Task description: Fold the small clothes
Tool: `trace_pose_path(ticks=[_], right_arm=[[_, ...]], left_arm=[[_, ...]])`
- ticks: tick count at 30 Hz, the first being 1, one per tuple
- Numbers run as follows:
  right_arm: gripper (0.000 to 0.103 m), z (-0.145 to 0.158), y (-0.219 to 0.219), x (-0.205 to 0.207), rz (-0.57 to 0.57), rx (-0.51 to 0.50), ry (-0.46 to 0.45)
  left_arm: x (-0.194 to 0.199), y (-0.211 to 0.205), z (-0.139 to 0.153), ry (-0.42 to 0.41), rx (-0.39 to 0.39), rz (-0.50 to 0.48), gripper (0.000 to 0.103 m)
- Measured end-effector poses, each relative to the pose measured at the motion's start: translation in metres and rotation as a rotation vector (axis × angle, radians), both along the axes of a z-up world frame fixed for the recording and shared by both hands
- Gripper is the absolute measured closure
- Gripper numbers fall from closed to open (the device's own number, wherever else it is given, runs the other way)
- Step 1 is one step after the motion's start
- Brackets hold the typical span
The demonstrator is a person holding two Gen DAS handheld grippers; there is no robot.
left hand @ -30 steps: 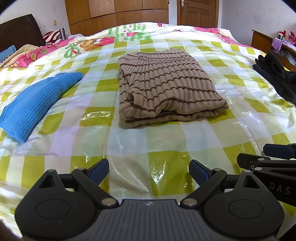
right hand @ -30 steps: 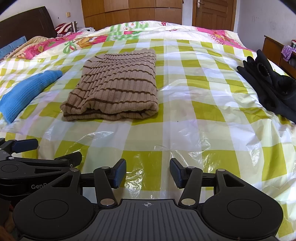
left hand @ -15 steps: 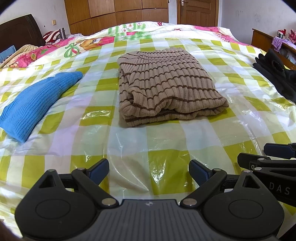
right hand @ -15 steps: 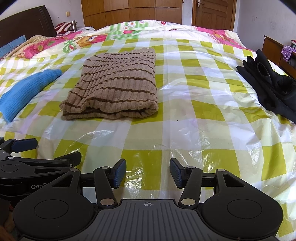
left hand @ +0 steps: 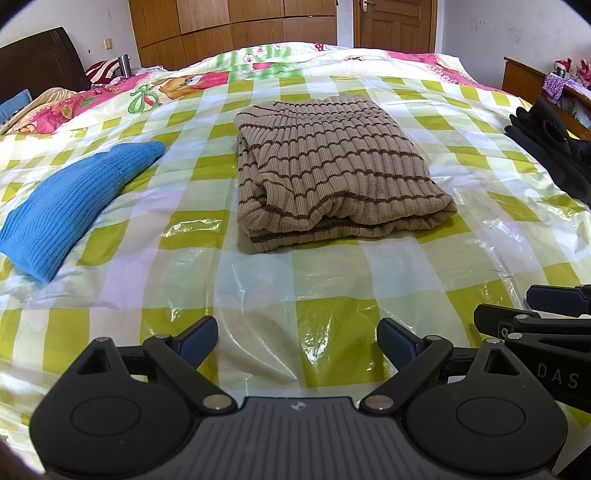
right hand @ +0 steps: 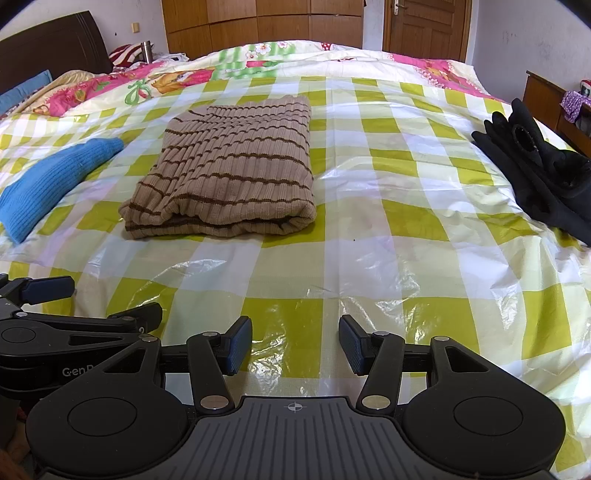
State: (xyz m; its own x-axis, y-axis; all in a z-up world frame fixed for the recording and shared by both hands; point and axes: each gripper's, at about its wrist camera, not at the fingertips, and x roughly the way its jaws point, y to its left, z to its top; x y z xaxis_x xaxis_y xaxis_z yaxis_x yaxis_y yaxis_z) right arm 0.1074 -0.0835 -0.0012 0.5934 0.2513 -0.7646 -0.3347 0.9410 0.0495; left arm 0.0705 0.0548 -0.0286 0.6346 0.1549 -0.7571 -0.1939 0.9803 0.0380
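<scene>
From where I sit, the blue knit piece lies flat at left. The striped tan sweater sits folded mid-bed on the checked plastic sheet. The black garment at right looks bunched, likely left to fold. My left gripper and right gripper hang spread and empty.

My fingers wore dark blue pads with a fine ribbed, rubbery face, set on matt black plastic arms with small bright metal pivots. The checked sheet over the bed was thin glossy plastic, crinkled and throwing glare. The folded sweater was soft ribbed knit, tan with brown stripes. The blue garment looked a fuzzier ribbed knit. The black garment was matt cloth. The wardrobe was smooth wood.
</scene>
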Motion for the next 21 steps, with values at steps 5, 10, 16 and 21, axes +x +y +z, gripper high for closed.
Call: trace_pose_path(ticks=[5, 10, 16, 21], right_arm=[[0.051, -0.0002, 0.0002, -0.0003, 0.000, -0.001, 0.000], [0.051, 0.0001, 0.0005, -0.0004, 0.000, 0.000, -0.002], [0.051, -0.0002, 0.0003, -0.0005, -0.002, 0.000, -0.001], [0.051, 0.0000, 0.0003, -0.0006, -0.001, -0.001, -0.003]], left_arm=[[0.0002, -0.0005, 0.0003, 0.003, 0.008, 0.001, 0.000], [0.0002, -0.0009, 0.0009, 0.000, 0.010, 0.002, 0.000], [-0.0004, -0.0004, 0.0012, 0.000, 0.012, 0.003, 0.000], [-0.0004, -0.0003, 0.0013, -0.001, 0.012, 0.003, 0.000]])
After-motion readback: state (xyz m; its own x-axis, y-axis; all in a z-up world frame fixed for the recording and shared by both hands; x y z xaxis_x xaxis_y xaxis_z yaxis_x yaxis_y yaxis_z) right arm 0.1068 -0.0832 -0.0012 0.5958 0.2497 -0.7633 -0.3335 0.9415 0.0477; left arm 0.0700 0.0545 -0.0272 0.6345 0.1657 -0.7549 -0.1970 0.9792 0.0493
